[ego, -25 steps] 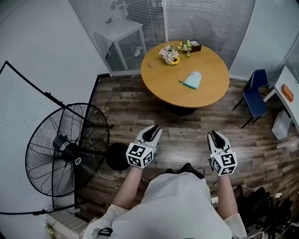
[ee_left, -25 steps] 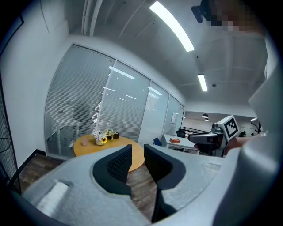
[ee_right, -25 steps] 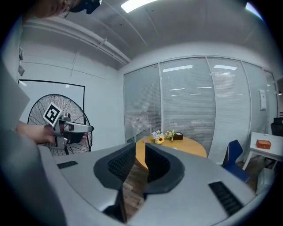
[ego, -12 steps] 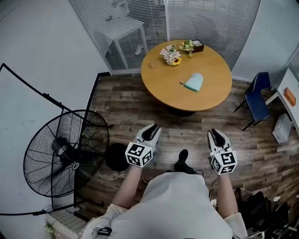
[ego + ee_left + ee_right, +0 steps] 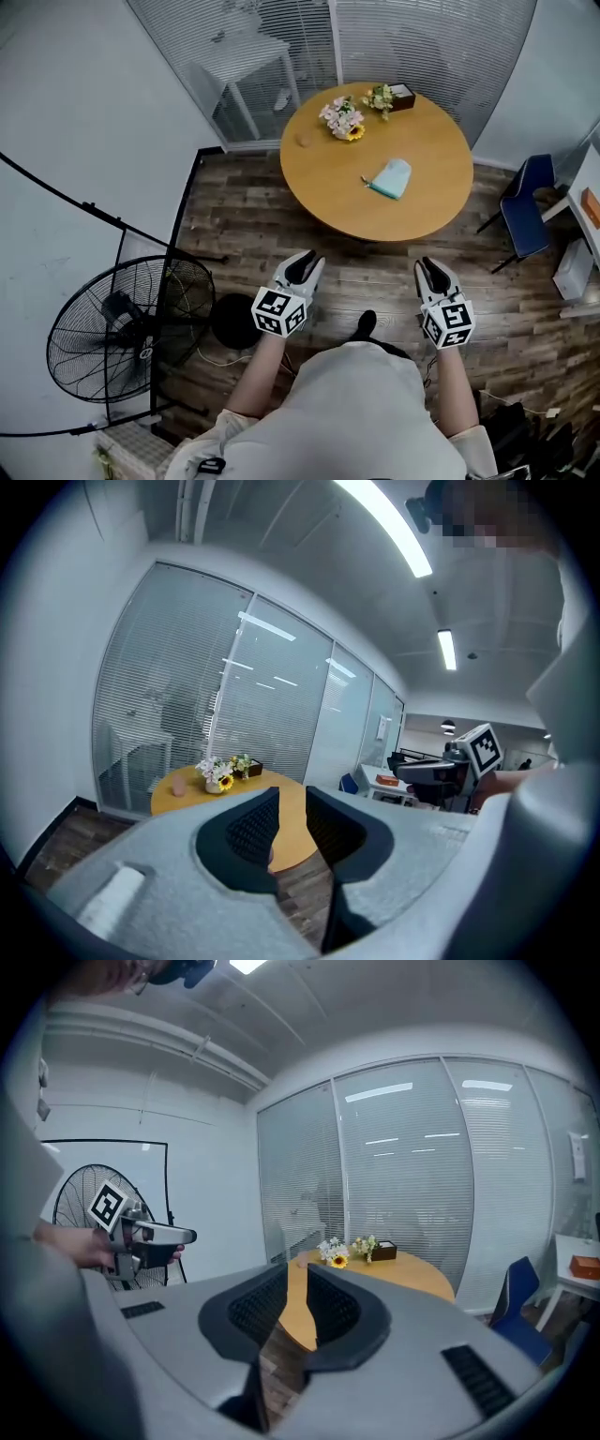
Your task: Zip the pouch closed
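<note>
A light teal pouch (image 5: 391,178) lies flat on the round wooden table (image 5: 328,178), right of its middle, with a small dark pull at its left end. Both grippers hover over the wood floor, well short of the table. My left gripper (image 5: 302,265) and right gripper (image 5: 432,274) point toward the table, jaws nearly together with only a narrow slit and nothing between them. In the left gripper view the left gripper (image 5: 292,803) frames the table (image 5: 183,785); the right gripper (image 5: 297,1283) does the same with the table (image 5: 412,1274). The pouch does not show in either gripper view.
A vase of flowers (image 5: 340,117) and a dark box with a plant (image 5: 398,96) stand at the table's far side. A large black floor fan (image 5: 127,328) stands at left, a blue chair (image 5: 525,211) at right, a white side table (image 5: 248,61) behind glass.
The view has moved forward toward the table, which now sits slightly nearer and larger. The fan has slid down and left. Both grippers keep the same pose.
</note>
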The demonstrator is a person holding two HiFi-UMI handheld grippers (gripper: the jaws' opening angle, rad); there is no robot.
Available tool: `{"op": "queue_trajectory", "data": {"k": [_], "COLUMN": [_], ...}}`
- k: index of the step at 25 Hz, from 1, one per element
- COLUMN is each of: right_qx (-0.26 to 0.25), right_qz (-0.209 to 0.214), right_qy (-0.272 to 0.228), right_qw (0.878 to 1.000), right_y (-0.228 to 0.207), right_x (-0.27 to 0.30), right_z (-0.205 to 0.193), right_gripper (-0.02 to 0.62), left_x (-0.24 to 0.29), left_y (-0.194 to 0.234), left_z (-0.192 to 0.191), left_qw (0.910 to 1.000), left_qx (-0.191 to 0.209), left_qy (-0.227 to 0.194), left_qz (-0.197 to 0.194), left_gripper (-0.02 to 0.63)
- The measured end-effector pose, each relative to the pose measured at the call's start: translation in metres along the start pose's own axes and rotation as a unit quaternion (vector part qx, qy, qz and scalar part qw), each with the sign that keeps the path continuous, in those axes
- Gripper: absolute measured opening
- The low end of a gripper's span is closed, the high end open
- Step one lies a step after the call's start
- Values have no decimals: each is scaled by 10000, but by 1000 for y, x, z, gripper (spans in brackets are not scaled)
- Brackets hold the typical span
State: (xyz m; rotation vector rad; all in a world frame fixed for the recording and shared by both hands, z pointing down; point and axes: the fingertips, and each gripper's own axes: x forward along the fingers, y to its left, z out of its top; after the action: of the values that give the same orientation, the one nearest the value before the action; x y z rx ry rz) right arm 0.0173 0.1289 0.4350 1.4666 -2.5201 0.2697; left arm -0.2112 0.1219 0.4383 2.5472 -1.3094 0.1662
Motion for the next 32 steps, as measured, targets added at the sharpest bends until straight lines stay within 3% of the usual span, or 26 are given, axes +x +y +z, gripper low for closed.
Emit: {"op": "queue_trajectory", "data": {"k": [15, 23, 32], "right_qx": [122, 252, 368], "right_qz": [321, 283, -107], "right_qy": [-30, 97, 163], "right_qw": [9994, 9992, 9991], "right_y": [-93, -112, -141], "right_x": [79, 106, 151], "right_z": [20, 17, 23], "right_gripper": [55, 55, 55], "left_x": [96, 127, 180], "left_y": [20, 36, 86], "left_z": [32, 36, 48], "left_qw": [9992, 9994, 9999], "left_qx": [-19, -28, 15], "left_qy": [-35, 82, 139], "left_qz": [404, 342, 41], "left_gripper": [80, 80, 80]}}
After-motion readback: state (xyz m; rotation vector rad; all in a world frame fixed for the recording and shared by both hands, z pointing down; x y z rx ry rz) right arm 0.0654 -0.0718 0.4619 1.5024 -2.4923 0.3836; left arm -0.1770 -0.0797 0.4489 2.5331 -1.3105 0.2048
